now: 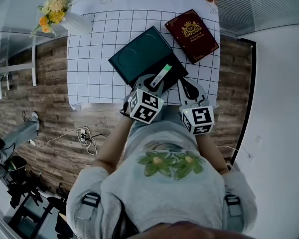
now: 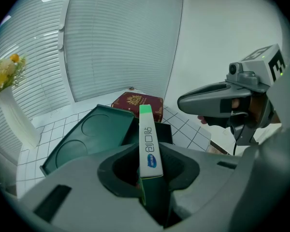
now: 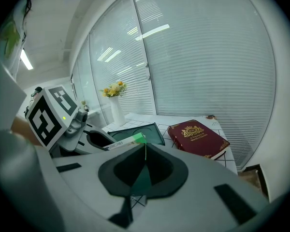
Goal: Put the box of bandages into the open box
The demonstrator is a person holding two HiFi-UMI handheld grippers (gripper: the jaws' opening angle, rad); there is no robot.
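Observation:
A white bandage box with green ends stands on edge between the jaws of my left gripper, which is shut on it. It hangs just over the near part of the dark green open box, whose lid lies flat on the far left side. In the left gripper view the bandage box points towards the open box. My right gripper is at the box's near right edge. In the right gripper view its jaws are shut on a thin green box wall.
A red book lies right of the open box on the white grid mat. A vase of yellow flowers stands at the far left corner. The table's near edge drops to a wooden floor with cables.

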